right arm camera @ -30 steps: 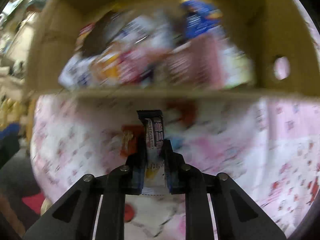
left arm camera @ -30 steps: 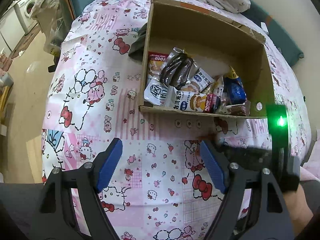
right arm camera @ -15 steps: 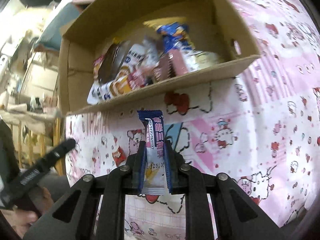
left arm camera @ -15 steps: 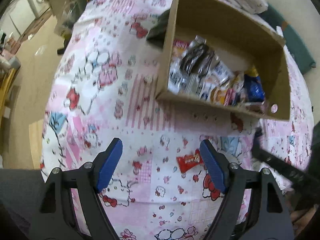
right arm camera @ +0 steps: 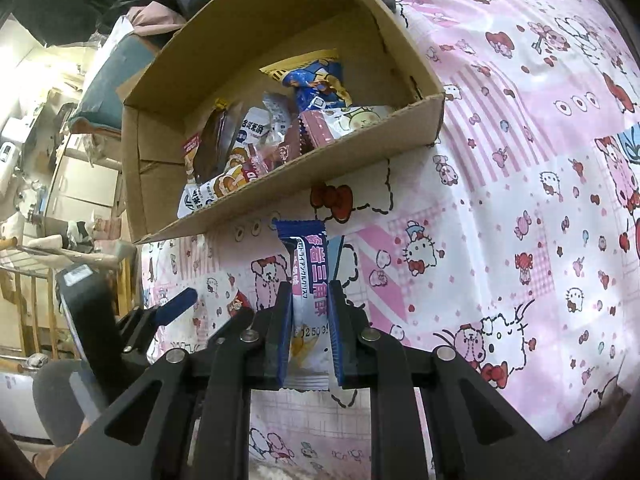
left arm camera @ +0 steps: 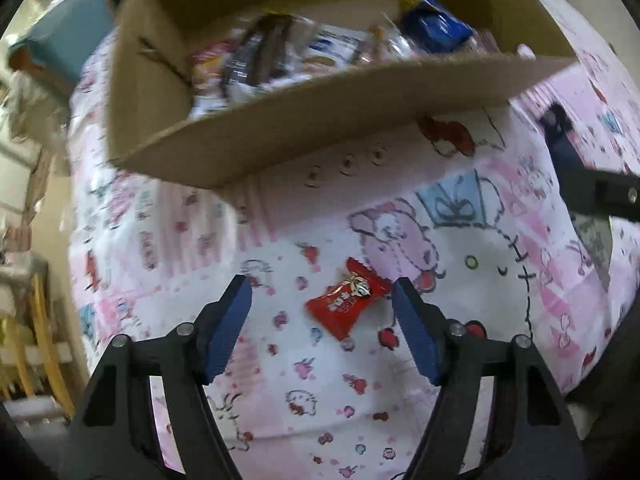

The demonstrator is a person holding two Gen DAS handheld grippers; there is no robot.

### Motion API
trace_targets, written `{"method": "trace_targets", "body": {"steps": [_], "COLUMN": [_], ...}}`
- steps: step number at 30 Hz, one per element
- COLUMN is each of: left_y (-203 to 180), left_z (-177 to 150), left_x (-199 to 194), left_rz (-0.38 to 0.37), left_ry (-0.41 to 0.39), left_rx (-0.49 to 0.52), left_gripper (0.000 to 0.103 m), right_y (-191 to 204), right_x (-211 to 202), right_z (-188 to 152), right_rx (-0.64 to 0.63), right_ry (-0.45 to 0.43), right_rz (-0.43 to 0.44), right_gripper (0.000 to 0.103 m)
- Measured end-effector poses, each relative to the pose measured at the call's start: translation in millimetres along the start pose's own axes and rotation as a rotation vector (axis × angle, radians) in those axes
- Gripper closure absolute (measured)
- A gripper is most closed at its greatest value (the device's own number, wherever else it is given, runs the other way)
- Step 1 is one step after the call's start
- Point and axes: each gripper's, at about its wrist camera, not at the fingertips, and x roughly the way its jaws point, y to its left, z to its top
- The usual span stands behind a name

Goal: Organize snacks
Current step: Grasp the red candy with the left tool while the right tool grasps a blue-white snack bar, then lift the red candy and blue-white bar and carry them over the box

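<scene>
A small red snack packet [left arm camera: 347, 301] lies on the pink cartoon-print cloth [left arm camera: 480, 240]. My left gripper [left arm camera: 320, 290] hangs just above it, pointing down. Its blue pads flank the packet without touching it, and the jaws are closing. My right gripper [right arm camera: 309, 294] is shut on an upright purple-and-white snack bar [right arm camera: 306, 256], held in front of the cardboard box [right arm camera: 288, 182]. The box [left arm camera: 280, 132] holds several wrapped snacks, among them a blue bag [right arm camera: 320, 80]. In the right wrist view a blue finger [right arm camera: 178, 302] of the left gripper shows at lower left.
The box's near wall rises just beyond both grippers. The right gripper's black frame [left arm camera: 592, 192] juts in at the right edge of the left wrist view. A teal cushion [right arm camera: 116, 80] and room clutter lie behind the box. The cloth drops off at the left.
The left gripper has dropped and rolled toward the red packet, which now lies between its narrower jaws. The right gripper has pulled back and up slightly, still holding the bar.
</scene>
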Motion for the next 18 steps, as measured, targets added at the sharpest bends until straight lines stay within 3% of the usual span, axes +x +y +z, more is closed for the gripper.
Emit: {"method": "trace_targets", "body": {"steps": [4, 5, 7, 13, 18], "left_y": [2.8, 3.4, 4.4, 10.1, 22.5], "left_z": [2.1, 2.1, 2.9, 2.3, -3.6], "left_x": [12.9, 15.9, 16.2, 10.1, 2.7], "left_rz": [-0.007, -0.021, -0.045, -0.106, -0.1], "left_ry": [0.034, 0.043, 0.039, 0.061, 0.054], "left_rx": [-0.006, -0.015, -0.03, -0.083, -0.11], "left_gripper": [0.037, 0.048, 0.09, 0.09, 0.09], "right_y": [-1.5, -1.9, -2.8, 1.8, 5.6], "right_x": [-3.3, -3.3, -3.1, -3.9, -0.4], "right_z": [3.1, 3.2, 2.9, 3.2, 2.4], "right_rx": [0.003, 0.004, 0.008, -0.007, -0.023], "right_ry": [-0.011, -0.011, -0.006, -0.011, -0.001], "right_rz": [0.004, 0.003, 0.004, 0.005, -0.007], "right_gripper": [0.085, 0.085, 0.085, 0.085, 0.085]}}
